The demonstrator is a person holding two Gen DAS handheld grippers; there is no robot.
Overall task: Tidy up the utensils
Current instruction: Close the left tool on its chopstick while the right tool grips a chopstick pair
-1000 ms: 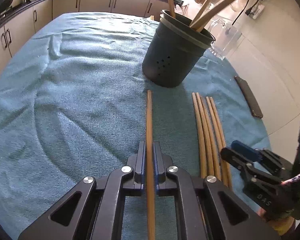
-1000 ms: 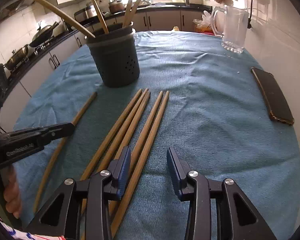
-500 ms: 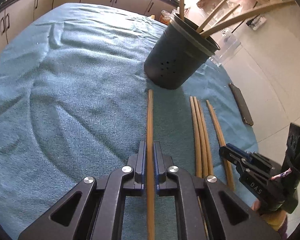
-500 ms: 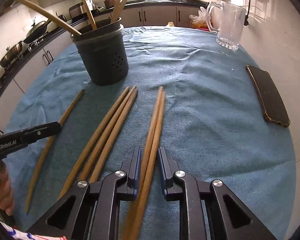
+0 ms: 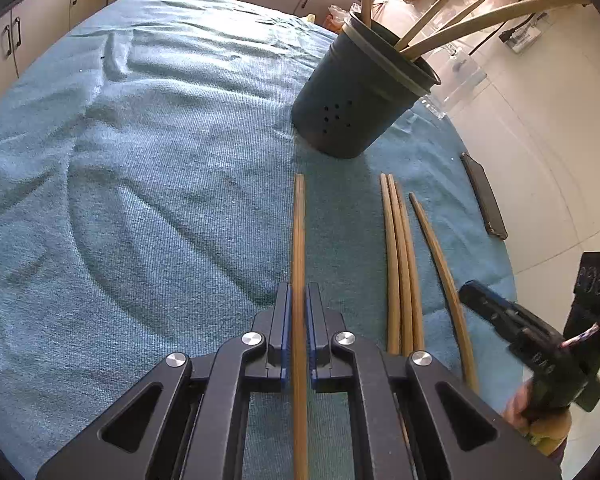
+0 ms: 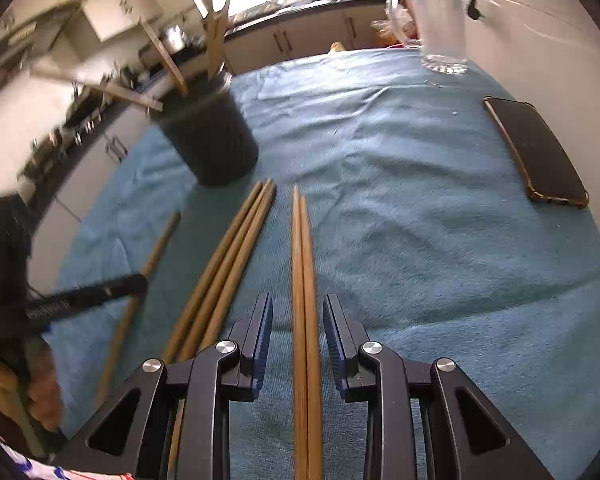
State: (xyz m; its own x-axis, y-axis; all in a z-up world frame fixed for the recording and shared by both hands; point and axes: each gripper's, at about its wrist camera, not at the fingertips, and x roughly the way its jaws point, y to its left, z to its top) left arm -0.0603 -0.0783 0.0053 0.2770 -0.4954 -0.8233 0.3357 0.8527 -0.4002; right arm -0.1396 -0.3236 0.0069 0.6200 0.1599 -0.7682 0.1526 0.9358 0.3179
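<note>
My left gripper is shut on one wooden chopstick that points toward the dark utensil holder. The holder stands on the teal cloth with several wooden utensils in it. My right gripper stands open around a pair of chopsticks that lie between its fingers; the jaws do not touch them. Three more chopsticks lie together to their left, short of the holder. In the left wrist view these three lie right of my held stick, with the right gripper beyond.
A dark phone lies on the cloth at the right near the white wall. A clear glass jug stands at the far right. Kitchen cabinets run behind the table. The left gripper also shows in the right wrist view.
The right gripper, shut on the chopstick pair half a second ago, has opened; its view has swung and blurred. The left gripper keeps hold of its chopstick and has edged forward.
</note>
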